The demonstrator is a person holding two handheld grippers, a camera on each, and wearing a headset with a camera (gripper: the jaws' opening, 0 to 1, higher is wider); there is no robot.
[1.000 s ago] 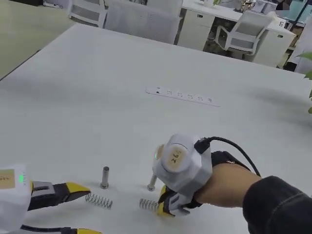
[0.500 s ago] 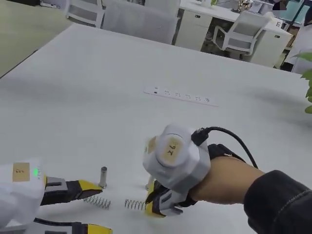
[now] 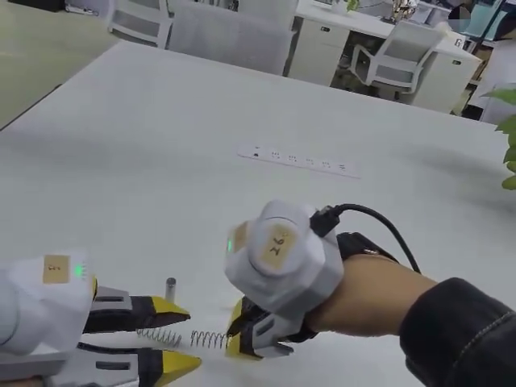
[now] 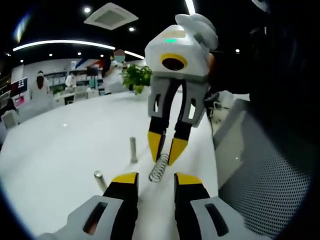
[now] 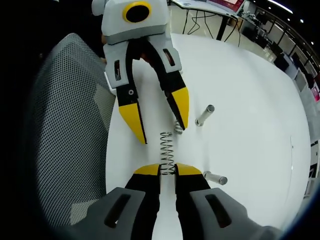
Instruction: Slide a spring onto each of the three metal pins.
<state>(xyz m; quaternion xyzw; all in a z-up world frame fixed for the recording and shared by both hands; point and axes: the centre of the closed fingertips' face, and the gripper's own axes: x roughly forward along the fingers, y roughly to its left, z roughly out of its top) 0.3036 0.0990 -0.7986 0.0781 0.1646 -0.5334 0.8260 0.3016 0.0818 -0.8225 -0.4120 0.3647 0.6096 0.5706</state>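
Pinching one end of the spring (image 5: 167, 150), the right gripper (image 5: 168, 171) is almost closed. The spring lies level near the surface's near edge, its free end pointing between the empty, spread jaws of the left gripper (image 5: 162, 132). An upright pin (image 5: 204, 115) stands just beside it.

thin coiled steel spring (image 5: 167, 150) lying flat, near end pinched in my right claw (image 5: 167, 174), second shorter spring (image 5: 177, 128) just past its far end, small grey metal pin (image 5: 204, 116) upright nearby, another grey pin (image 5: 215, 177) beside my claw
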